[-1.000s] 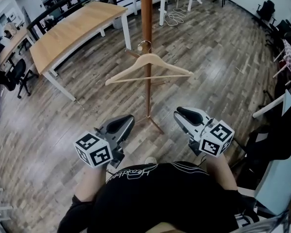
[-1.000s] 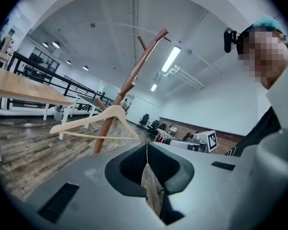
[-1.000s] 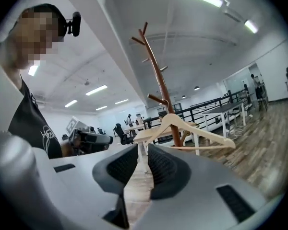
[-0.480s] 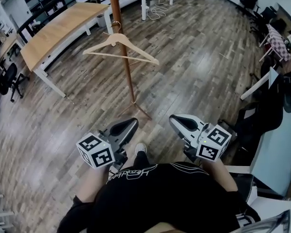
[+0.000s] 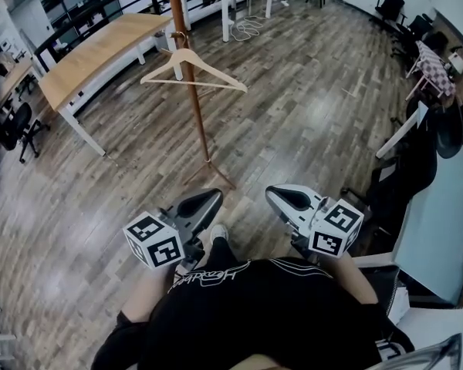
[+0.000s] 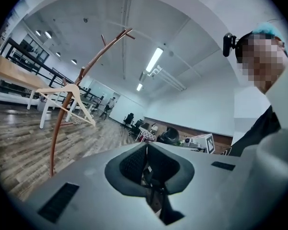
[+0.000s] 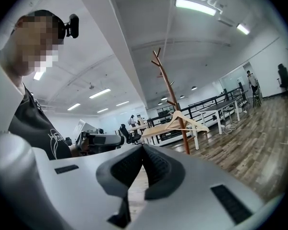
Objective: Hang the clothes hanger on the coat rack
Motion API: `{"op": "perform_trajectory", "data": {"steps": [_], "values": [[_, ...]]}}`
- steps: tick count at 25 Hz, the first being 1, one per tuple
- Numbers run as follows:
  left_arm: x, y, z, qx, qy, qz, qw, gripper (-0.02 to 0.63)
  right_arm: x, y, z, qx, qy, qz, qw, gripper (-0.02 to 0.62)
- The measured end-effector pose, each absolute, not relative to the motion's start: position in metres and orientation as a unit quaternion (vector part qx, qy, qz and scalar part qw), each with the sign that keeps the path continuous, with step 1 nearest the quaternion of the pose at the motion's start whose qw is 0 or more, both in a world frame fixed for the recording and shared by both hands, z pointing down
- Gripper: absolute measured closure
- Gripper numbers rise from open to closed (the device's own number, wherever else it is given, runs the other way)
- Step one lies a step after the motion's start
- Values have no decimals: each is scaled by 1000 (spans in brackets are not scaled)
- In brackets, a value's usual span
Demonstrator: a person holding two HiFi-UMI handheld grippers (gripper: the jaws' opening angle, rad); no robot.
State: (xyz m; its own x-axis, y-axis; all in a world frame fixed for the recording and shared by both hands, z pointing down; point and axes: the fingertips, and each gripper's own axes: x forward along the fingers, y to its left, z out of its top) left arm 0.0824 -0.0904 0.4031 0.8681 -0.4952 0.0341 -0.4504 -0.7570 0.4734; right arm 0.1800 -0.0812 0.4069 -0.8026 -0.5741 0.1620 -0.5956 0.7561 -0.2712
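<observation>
Nearest the camera, the person in a black shirt (image 5: 247,307) holds both tools low at the waist. The left tool (image 5: 204,199) has its jaws pressed together on nothing, and the right tool (image 5: 278,195) is the same, closed and empty. Both gripper views confirm it, with just dark pads meeting at the tips.

Past them is bare wood floor (image 5: 316,106), then the foot of the coat rack (image 5: 198,114), well apart from both tools. Higher up the pole, the wooden clothes hanger (image 5: 191,72) hangs by its hook off a peg, roughly level.

So the hanging step looks done. The next move is probably nothing more than keeping clear of the rack so the hanger doesn't get knocked off.
</observation>
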Motion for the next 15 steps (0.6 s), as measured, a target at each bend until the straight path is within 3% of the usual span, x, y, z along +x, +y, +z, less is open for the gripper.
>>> {"op": "perform_trajectory", "data": {"steps": [15], "values": [[100, -60, 384, 947, -231, -44, 219, 594, 195, -50, 392, 322, -937, 134, 21, 557]]}}
